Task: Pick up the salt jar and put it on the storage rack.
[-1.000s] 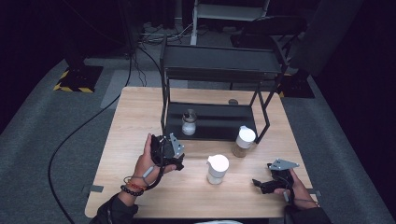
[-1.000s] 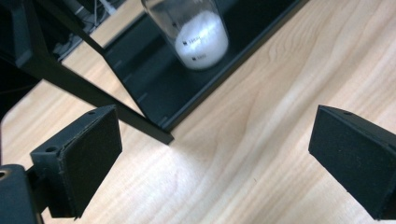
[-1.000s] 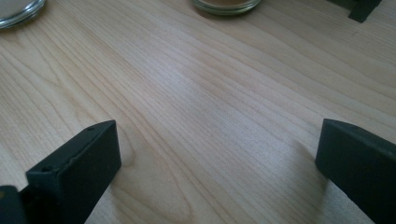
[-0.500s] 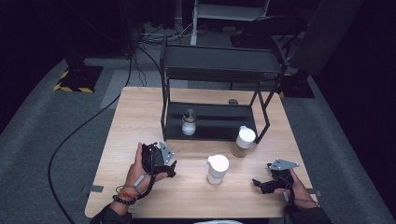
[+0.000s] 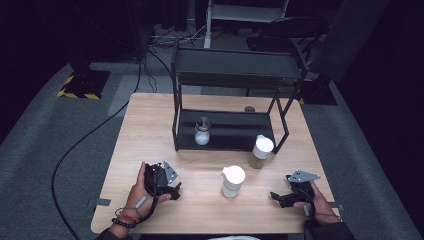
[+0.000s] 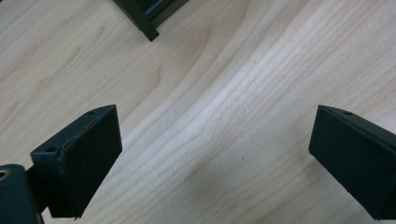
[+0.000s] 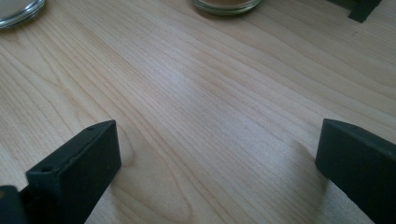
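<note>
Left gripper view: your left gripper (image 6: pixel 212 158) has its jaws spread wide over bare light wooden table (image 6: pixel 233 93), holding nothing; your right gripper (image 7: pixel 217 170) likewise. Judged progress: the white-lidded glass jar (image 5: pixel 233 180) between them stands ungrasped, a second white-lidded jar (image 5: pixel 261 151) by the black metal two-tier rack (image 5: pixel 235 75); one small jar (image 5: pixel 202 132) already shelved.

Lit table, dark room.
The tabletop (image 5: pixel 150 125) is evenly bright, its surroundings nearly black; close views are soft, with faint sheen.
</note>
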The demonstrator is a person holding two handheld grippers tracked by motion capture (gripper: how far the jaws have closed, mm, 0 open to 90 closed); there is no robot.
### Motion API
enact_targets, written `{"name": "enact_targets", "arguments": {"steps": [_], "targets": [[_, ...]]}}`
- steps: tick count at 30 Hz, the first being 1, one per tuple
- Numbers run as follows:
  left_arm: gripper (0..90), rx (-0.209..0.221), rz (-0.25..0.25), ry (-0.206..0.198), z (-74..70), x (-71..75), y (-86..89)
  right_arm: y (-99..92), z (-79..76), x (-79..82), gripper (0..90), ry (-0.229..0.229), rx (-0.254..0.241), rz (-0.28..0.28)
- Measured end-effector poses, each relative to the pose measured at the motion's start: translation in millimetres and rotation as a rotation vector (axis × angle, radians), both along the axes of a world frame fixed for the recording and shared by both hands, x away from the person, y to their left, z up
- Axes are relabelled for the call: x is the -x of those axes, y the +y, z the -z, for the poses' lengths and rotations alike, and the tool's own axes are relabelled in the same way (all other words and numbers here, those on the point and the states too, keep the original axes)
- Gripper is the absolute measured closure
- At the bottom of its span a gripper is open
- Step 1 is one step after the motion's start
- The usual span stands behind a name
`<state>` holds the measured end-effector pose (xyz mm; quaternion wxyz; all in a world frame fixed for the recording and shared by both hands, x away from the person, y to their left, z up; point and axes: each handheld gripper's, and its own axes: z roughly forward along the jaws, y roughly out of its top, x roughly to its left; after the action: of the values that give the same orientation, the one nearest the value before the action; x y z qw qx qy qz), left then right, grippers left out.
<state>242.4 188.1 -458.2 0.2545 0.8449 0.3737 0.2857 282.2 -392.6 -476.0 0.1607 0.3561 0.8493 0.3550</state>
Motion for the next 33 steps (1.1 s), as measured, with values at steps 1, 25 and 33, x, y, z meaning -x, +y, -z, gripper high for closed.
{"name": "enact_targets", "arguments": {"steps": [1,25,33], "targets": [[2.6,0.005,-0.005,0.004,1.0,0.3,1.5,0.0,0.0,0.0,0.0,0.0,0.0,0.0],[2.3,0.163,-0.043,0.089,14.0,6.9,54.0,0.1,0.1,0.4,0.0,-0.001,0.0,0.002],[1.4,0.247,-0.06,0.104,22.6,7.8,72.2,0.2,0.1,0.4,0.0,0.0,0.0,0.002]]}}
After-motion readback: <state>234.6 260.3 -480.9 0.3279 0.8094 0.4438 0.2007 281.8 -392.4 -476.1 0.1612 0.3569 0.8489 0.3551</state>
